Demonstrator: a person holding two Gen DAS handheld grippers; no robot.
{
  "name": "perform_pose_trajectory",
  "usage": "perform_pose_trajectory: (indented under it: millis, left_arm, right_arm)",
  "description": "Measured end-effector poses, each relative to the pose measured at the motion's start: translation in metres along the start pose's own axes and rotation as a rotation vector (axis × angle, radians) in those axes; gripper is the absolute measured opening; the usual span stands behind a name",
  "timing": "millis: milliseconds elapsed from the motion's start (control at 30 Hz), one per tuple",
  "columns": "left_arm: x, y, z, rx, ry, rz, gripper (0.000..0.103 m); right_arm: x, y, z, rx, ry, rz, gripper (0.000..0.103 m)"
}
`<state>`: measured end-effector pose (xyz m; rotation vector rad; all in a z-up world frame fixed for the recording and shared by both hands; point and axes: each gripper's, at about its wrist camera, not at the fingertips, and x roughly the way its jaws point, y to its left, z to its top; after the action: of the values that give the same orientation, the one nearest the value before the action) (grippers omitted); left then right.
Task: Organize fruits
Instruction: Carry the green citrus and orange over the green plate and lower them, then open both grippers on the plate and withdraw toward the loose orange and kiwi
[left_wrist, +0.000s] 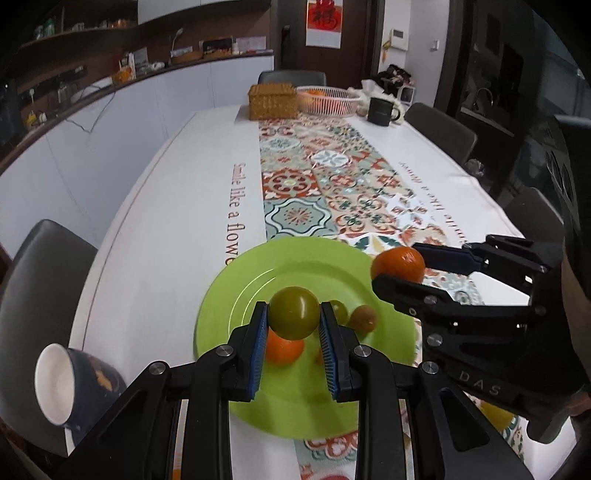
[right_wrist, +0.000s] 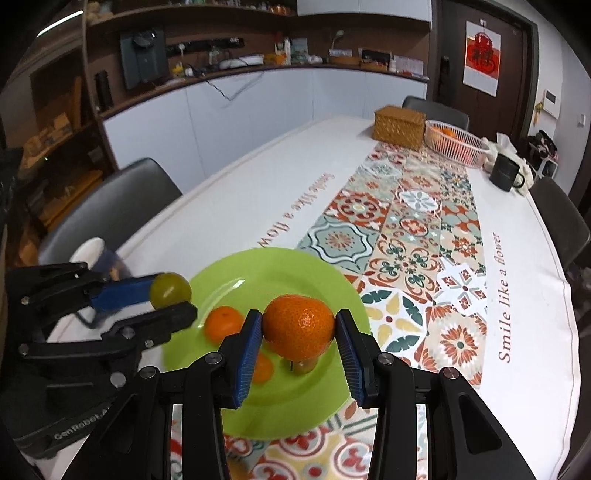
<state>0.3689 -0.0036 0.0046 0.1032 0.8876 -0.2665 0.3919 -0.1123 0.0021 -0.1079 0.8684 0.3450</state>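
Note:
My left gripper (left_wrist: 293, 314) is shut on a round green fruit (left_wrist: 293, 312) above the lime-green plate (left_wrist: 236, 291). The same gripper (right_wrist: 171, 297) and green fruit (right_wrist: 170, 290) show at the left of the right wrist view. My right gripper (right_wrist: 299, 325) is shut on an orange mandarin (right_wrist: 299, 326) over the plate (right_wrist: 255, 269); from the left wrist it appears at the right (left_wrist: 397, 267), mandarin (left_wrist: 398, 264) between its jaws. On the plate lie a small mandarin (left_wrist: 282, 349), a second green fruit (left_wrist: 339, 311) and a brown kiwi-like fruit (left_wrist: 364, 317).
A dark blue cup (left_wrist: 70, 384) with a white inside lies tipped at the table's near left edge. Far down the patterned runner stand a wicker box (left_wrist: 272, 100), a pink basket (left_wrist: 327, 99) with oranges and a black mug (left_wrist: 380, 110). Grey chairs (left_wrist: 40, 280) line both sides.

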Motion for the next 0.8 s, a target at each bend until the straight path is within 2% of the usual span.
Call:
perform_pose_trajectory:
  millis: [233,400,500,600,667,800]
  left_arm:
    - [0.035,0.011,0.004,-0.016,0.067,0.032,0.027]
    - [0.045,0.013,0.004,-0.015,0.094,0.037,0.028]
    - [0.043,0.014,0.002,-0.026,0.092,0.038,0.036]
    - [0.036,0.015,-0.002,-0.024,0.073,0.057,0.037]
    - [0.028,0.015,-0.006,-0.023,0.054,0.069,0.037]
    - [0.006,0.012,-0.016,-0.030,0.020,0.087,0.046]
  right_arm:
    - [0.034,-0.004,-0.001,0.017,0.070,-0.015,0.042]
    - [0.042,-0.004,-0.002,0.021,0.071,-0.012,0.042]
    - [0.044,-0.005,-0.002,0.025,0.083,0.001,0.044]
    - [0.038,-0.005,-0.004,0.024,0.060,-0.013,0.055]
    - [0.031,-0.006,-0.004,0.027,0.047,-0.011,0.055]
    - [0.010,-0.003,-0.009,0.016,0.015,-0.023,0.058]
